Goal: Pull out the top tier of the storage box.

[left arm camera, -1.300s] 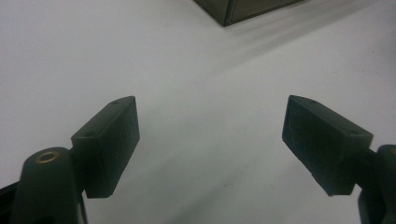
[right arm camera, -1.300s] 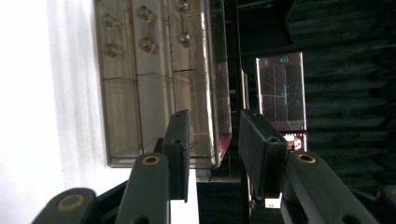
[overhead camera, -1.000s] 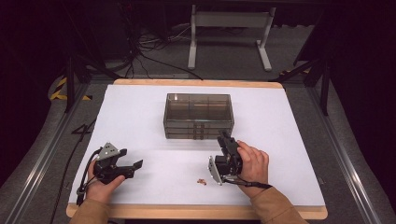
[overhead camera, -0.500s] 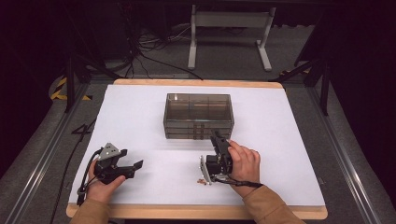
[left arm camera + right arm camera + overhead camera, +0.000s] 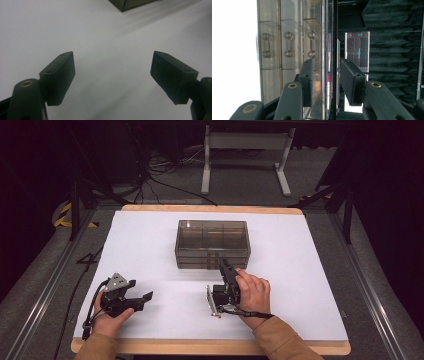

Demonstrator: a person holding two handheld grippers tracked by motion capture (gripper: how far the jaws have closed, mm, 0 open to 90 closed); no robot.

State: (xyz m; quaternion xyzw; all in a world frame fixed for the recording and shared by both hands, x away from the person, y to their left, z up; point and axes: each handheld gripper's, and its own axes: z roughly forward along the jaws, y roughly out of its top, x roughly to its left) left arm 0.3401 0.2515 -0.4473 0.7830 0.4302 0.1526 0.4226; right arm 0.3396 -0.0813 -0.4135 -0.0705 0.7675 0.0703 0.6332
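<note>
High view, left to right. Left hand (image 5: 107,320) at the near left corner of the white table (image 5: 150,250), holding the left gripper (image 5: 140,300) low over the surface; grey three-cornered plate on top, cable looping off to the left. Left gripper view: jaws spread wide, nothing between them, bare white table under them, a corner of the drawer box (image 5: 130,3) at the top edge.

Centre of the table: smoky clear plastic drawer box (image 5: 212,242), three stacked drawers, front facing the person, all drawers look closed.

Just right of centre, near side: right hand (image 5: 252,292) holds the right gripper (image 5: 225,265) turned on its side, tips right at the box's lower front. Right gripper view (rolled sideways): jaws at a narrow gap, not closed on anything; the three drawer handles (image 5: 289,44) stand in a row just beyond the tips. Contact with the box front — cannot tell. Small brownish item (image 5: 218,316) on the table below the gripper's base, too small to identify.
</note>
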